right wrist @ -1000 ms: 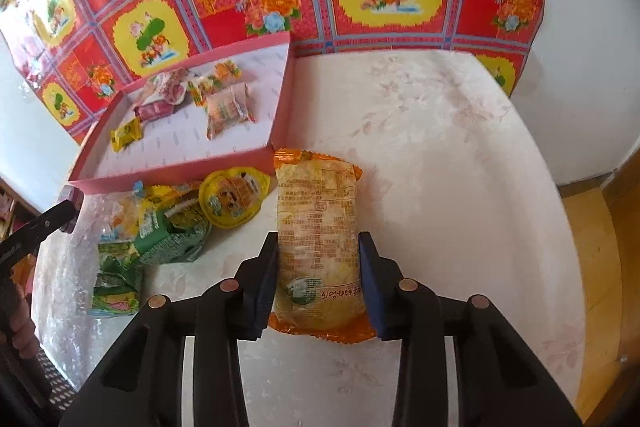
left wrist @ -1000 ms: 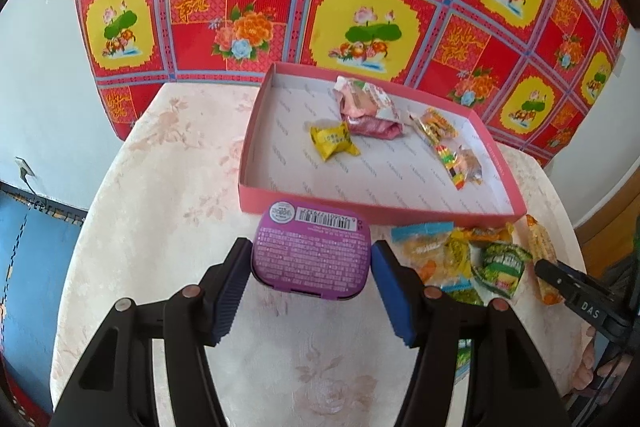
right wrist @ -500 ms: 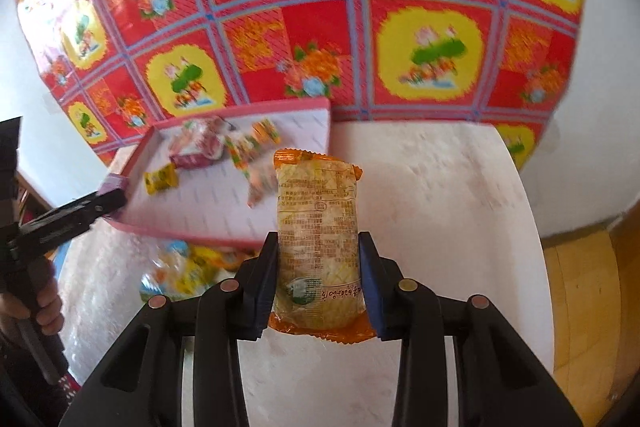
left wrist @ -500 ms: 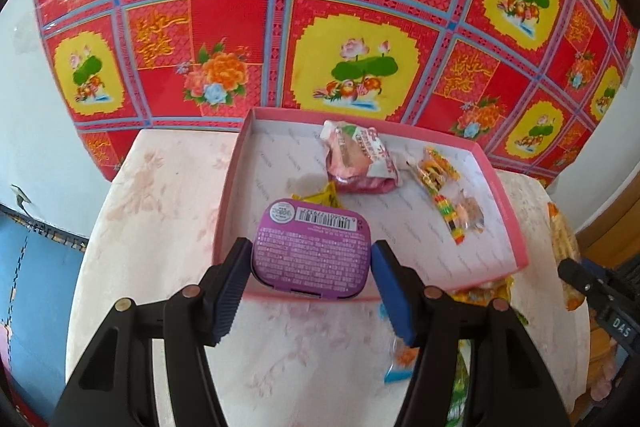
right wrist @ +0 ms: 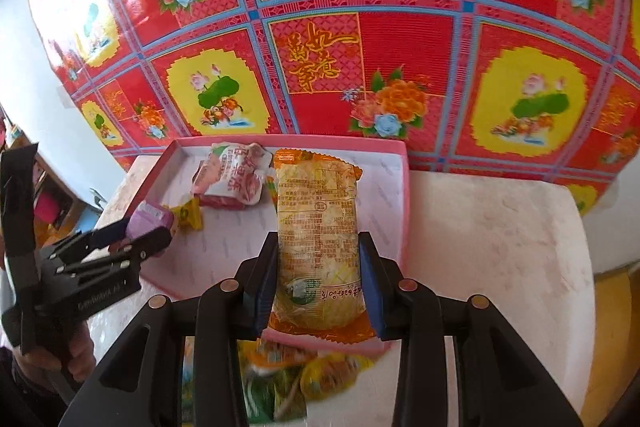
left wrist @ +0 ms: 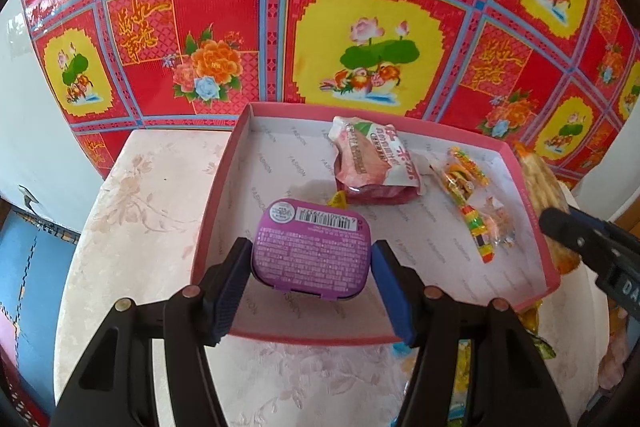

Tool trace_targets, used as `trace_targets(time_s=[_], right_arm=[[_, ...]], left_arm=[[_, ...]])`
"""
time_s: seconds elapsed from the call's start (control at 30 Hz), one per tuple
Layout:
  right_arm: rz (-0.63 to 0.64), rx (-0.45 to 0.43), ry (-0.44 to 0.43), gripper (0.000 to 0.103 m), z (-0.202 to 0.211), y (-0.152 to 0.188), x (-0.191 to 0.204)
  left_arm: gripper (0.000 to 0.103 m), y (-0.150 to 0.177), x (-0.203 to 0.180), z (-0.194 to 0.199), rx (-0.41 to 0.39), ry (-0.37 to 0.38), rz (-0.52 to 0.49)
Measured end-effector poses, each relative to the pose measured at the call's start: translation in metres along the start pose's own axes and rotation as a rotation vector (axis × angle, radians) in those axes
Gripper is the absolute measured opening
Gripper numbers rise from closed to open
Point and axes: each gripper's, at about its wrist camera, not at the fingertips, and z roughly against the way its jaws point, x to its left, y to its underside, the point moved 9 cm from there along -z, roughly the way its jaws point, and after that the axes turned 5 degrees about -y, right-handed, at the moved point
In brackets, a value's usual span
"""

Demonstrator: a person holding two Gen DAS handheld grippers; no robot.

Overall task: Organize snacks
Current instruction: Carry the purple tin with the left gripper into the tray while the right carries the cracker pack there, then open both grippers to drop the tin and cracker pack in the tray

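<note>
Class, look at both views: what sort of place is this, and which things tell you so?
Probably a home: a small table with a floral cover, a red flowered cloth behind it, and a pink tray of snacks.

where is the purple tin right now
The purple tin is clamped between the left gripper fingers, held over the near left part of the pink tray, just in front of the pink snack pack.
</note>
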Motion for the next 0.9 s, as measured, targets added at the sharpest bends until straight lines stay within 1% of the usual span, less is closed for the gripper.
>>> trace_targets(time_s=[0.17, 0.47, 0.63, 0.77, 0.9], right_arm=[[0.000, 0.015, -0.002, 0.038, -0.019, -0.006, -0.002], [0.000, 0.029, 0.004, 0.038, -0.040, -0.012, -0.005], [-0.003, 0.031, 0.005, 0.038, -0.048, -0.009, -0.006], [-0.003, 0.018, 0.003, 0.038, -0.049, -0.009, -0.008], [-0.008, 0.011, 0.004, 0.038, -0.051, -0.009, -0.010]], left_arm=[[0.064, -0.003, 0.005, -0.007, -0.002, -0.014, 0.010], [0.064, -0.017, 0.011, -0.016, -0.011, -0.006, 0.024], [0.065, -0.024, 0.013, -0.020, -0.005, -0.001, 0.038], [0.065, -0.027, 0.011, -0.021, -0.008, -0.009, 0.020], [0.066, -0.028, 0.003, -0.022, 0.014, -0.016, 0.008]])
